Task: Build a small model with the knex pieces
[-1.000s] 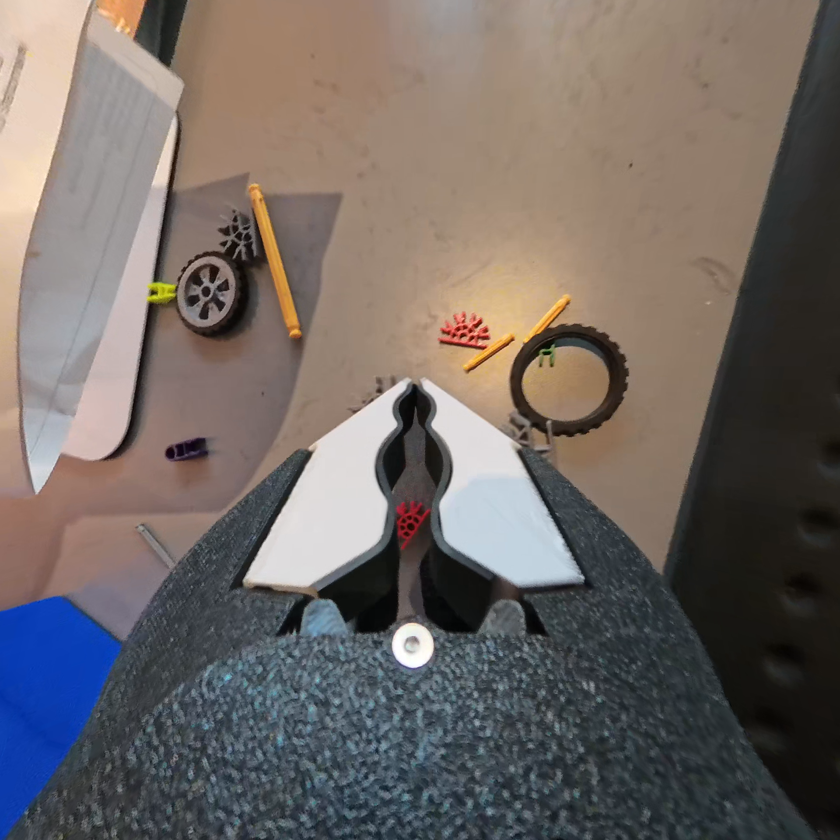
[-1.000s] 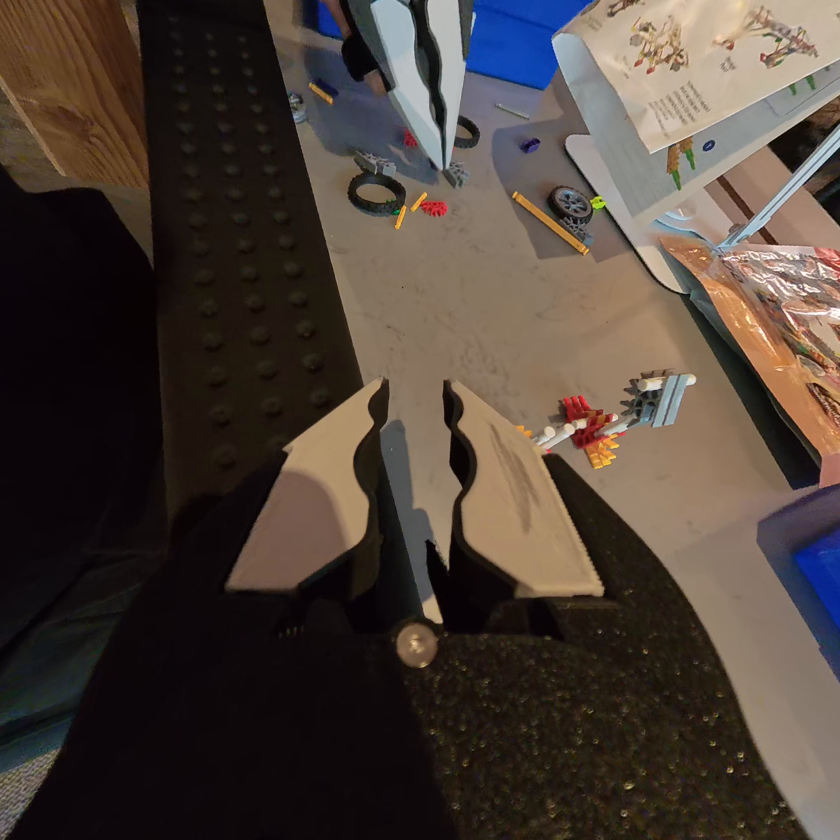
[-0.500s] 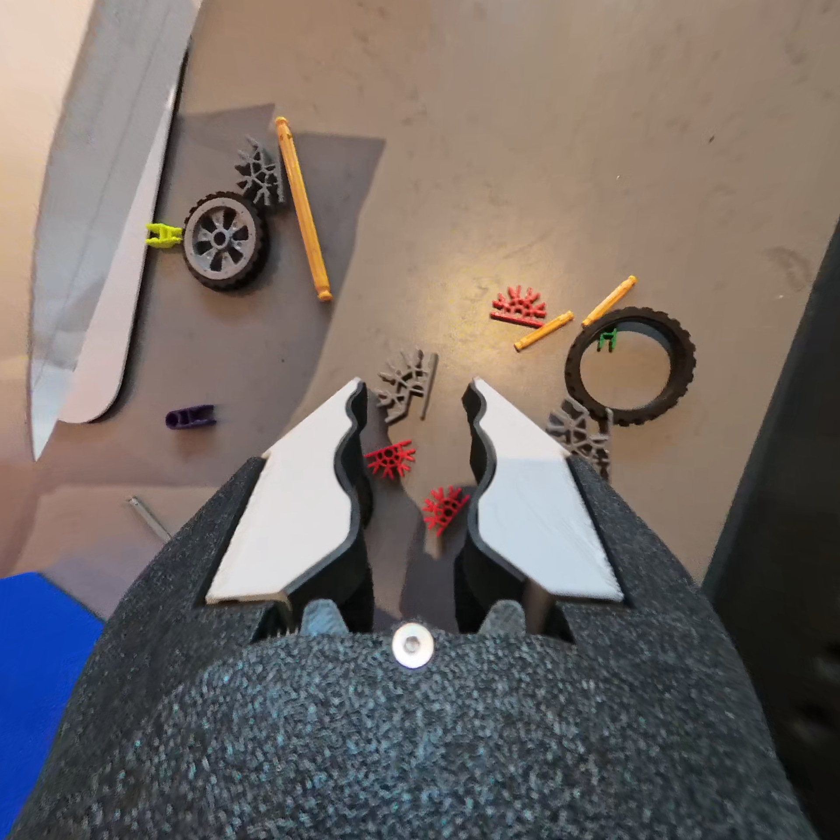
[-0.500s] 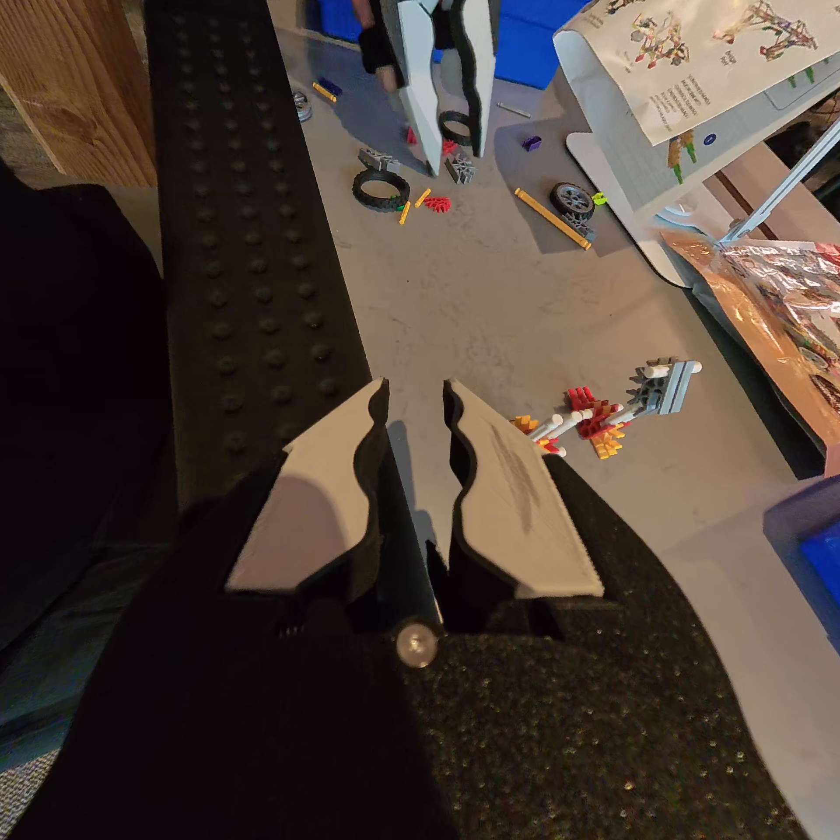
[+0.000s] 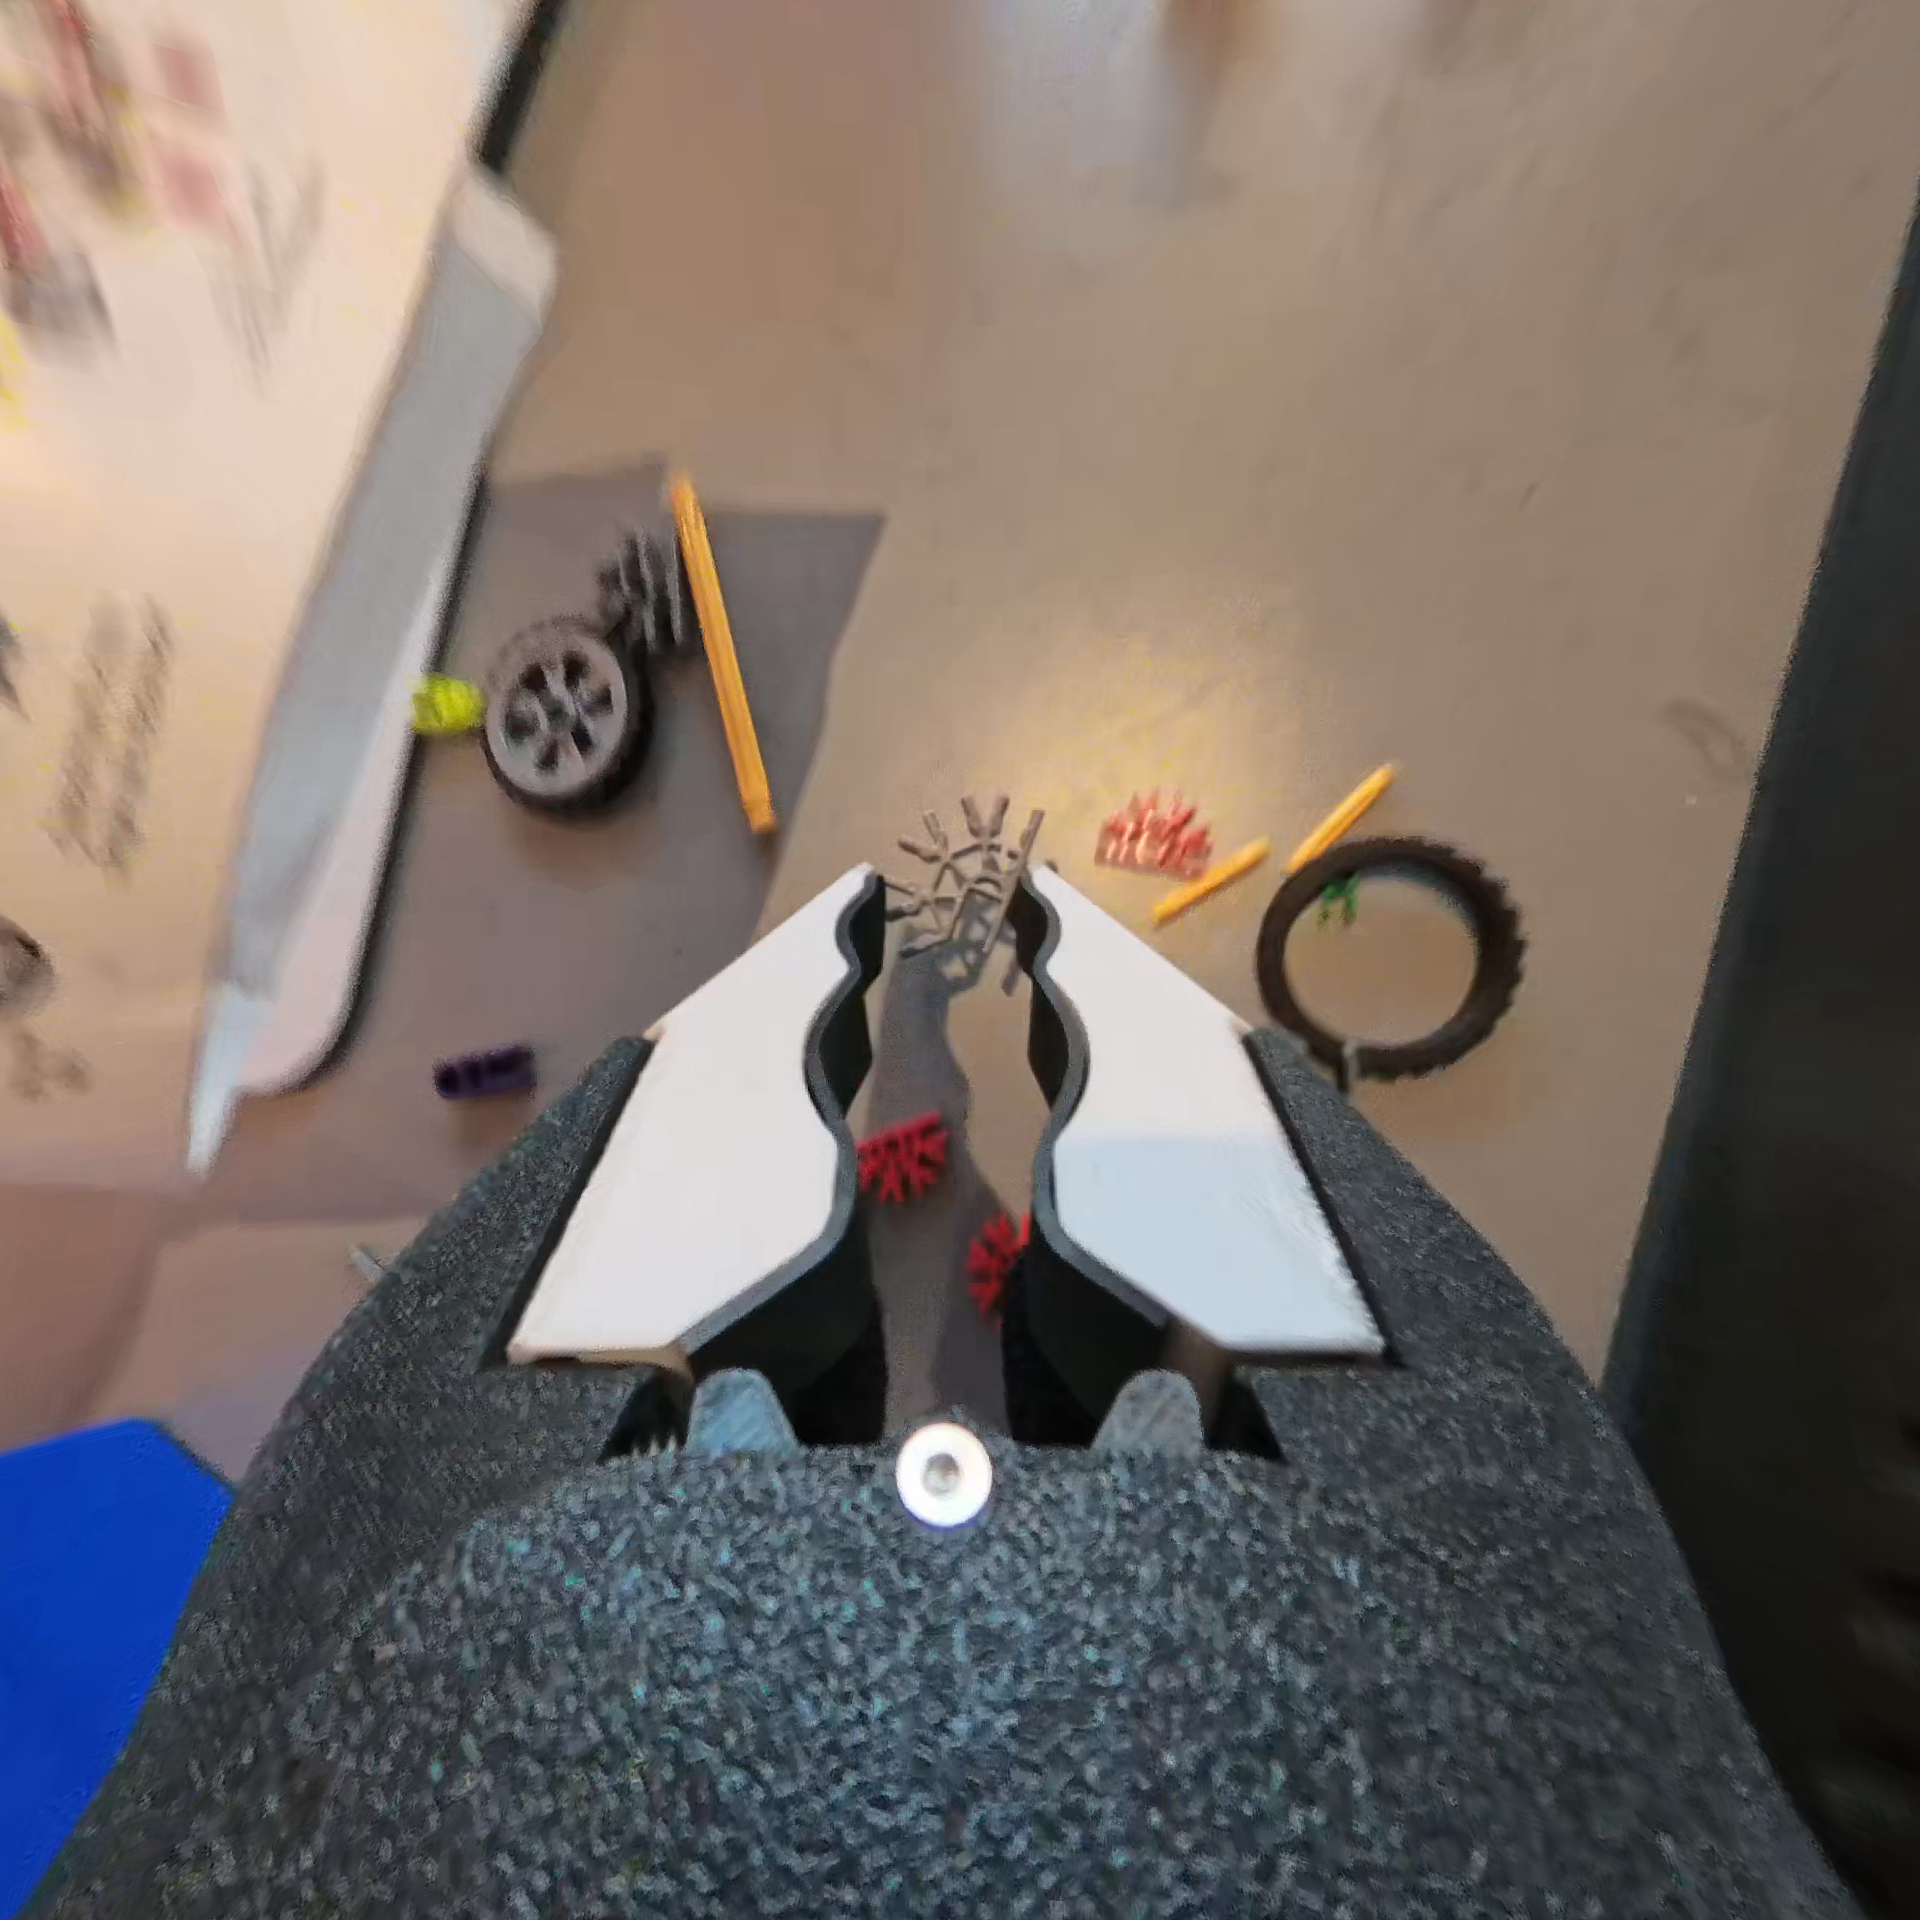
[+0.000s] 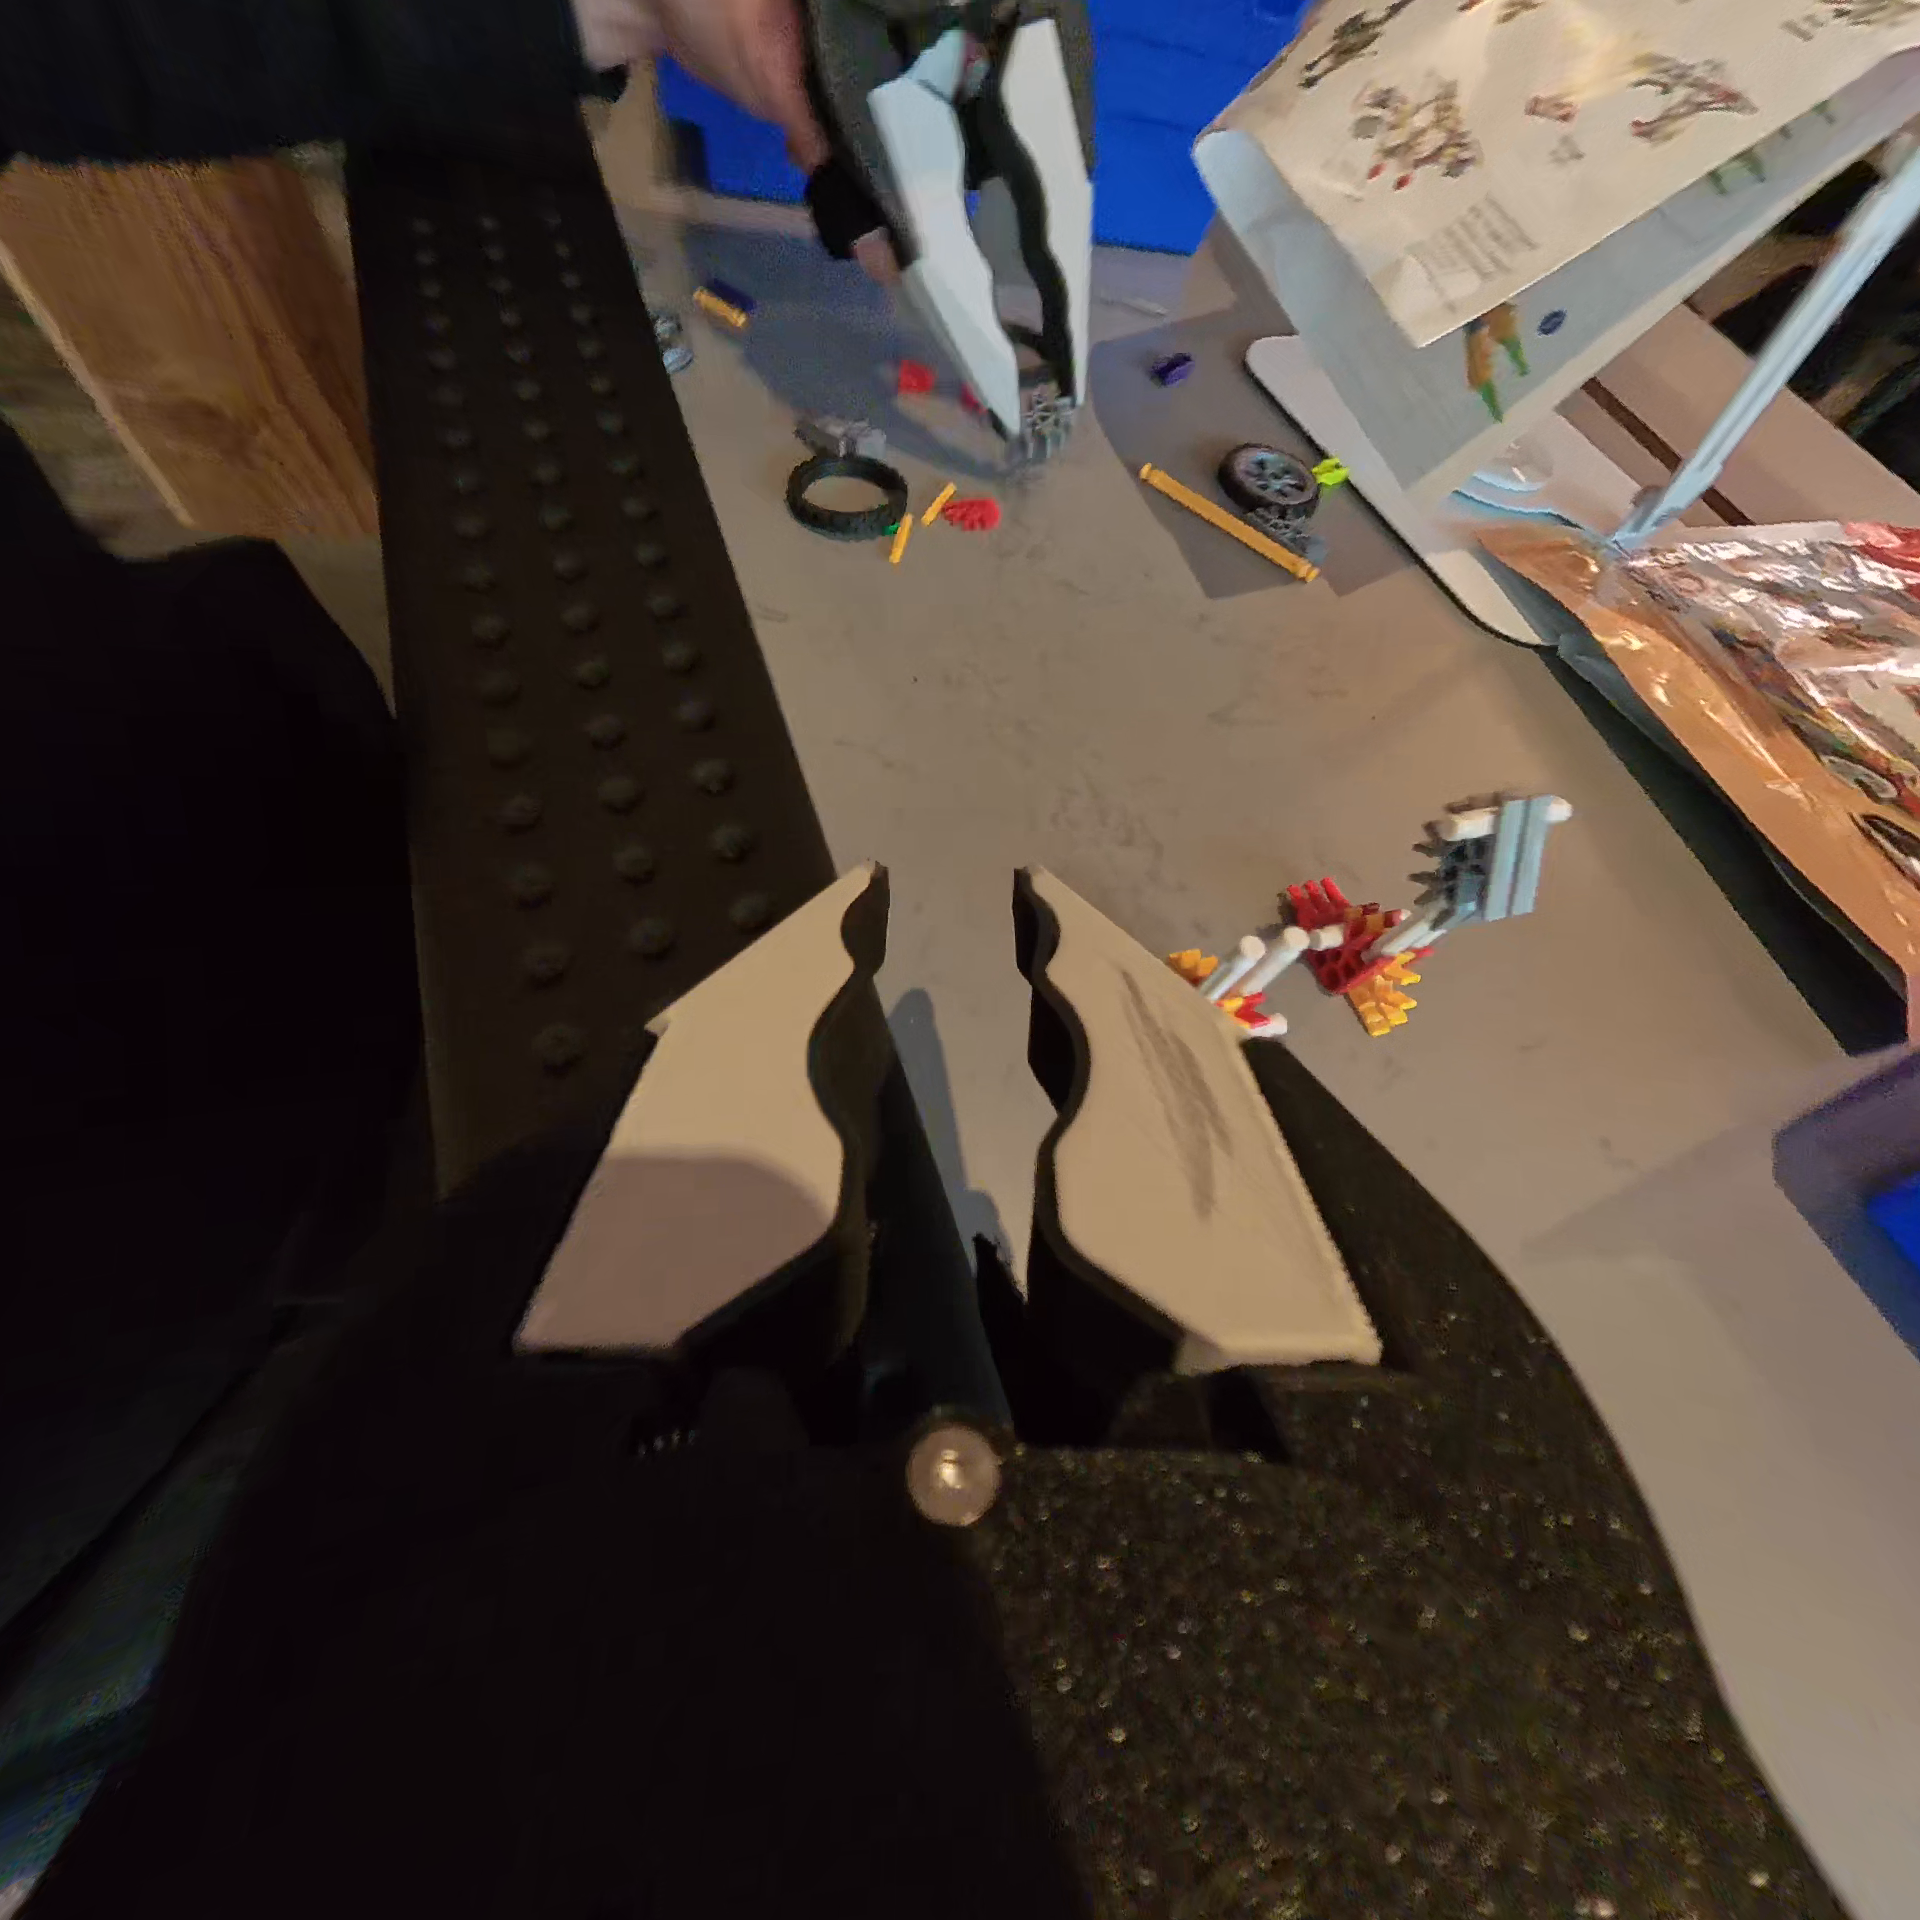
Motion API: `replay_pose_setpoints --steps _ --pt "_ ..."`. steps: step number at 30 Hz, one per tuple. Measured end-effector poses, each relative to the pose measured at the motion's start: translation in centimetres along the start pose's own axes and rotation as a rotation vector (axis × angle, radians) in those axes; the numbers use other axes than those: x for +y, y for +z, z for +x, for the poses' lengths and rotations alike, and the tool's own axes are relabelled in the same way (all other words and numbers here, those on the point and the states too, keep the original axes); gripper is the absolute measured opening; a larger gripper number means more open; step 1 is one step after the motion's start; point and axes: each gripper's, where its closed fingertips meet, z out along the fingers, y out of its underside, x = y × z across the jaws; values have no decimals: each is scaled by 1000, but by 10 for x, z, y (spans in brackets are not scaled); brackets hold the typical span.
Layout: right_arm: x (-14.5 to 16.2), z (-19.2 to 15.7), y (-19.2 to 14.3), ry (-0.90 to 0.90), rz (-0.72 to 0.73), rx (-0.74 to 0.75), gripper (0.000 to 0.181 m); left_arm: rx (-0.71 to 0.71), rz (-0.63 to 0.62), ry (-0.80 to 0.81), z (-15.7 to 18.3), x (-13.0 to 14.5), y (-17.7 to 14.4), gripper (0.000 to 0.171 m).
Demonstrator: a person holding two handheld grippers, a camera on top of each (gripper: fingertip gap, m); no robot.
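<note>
— Grey connector: pinched between the tips of the left gripper, clamped on both sides, just left of the black tyre ring.
— Resting on the table or off it?
— Hard to tell; low over it at most, with a shadow underneath.
— Closer to the ring?
— Red half-round connector and two short orange rods between connector and ring; small green clip inside the ring.
— Under the left gripper?
— Two red connectors flat on the table, left of the ring and untouched.
— Further left of the ring?
— Long orange rod, then a grey wheel with a yellow-green clip beside it, and a purple piece.
— Right gripper?
— Parted and empty, well away from the ring, over bare table beside the studded black mat. Nearest to a red, yellow and white assembly, not touching it.
— Beyond that?
— Printed sheet on a stand and a foil bag, far from the ring.
</note>
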Motion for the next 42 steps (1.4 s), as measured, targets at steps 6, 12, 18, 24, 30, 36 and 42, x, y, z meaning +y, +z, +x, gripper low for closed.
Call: replay_pose_setpoints --steps 6,12,18,24,30,36,42 --pt "-12 20 -8 204 90 45 24 -102 196 337 48 -108 1 24" --pt "-12 29 -7 347 125 63 29 -148 365 528 95 -184 17 24" --pt "-17 34 -6 467 205 50 30 -171 469 574 115 -217 29 24" --pt "-22 33 -12 511 267 8 20 -183 516 601 121 -226 29 24" --pt "-30 32 -20 573 349 -55 16 -175 559 610 125 -226 27 24" --pt "-27 35 -17 557 318 -13 7 -189 572 608 125 -226 29 24" --pt "-25 39 -17 528 298 19 5 -172 570 586 122 -225 32 29"
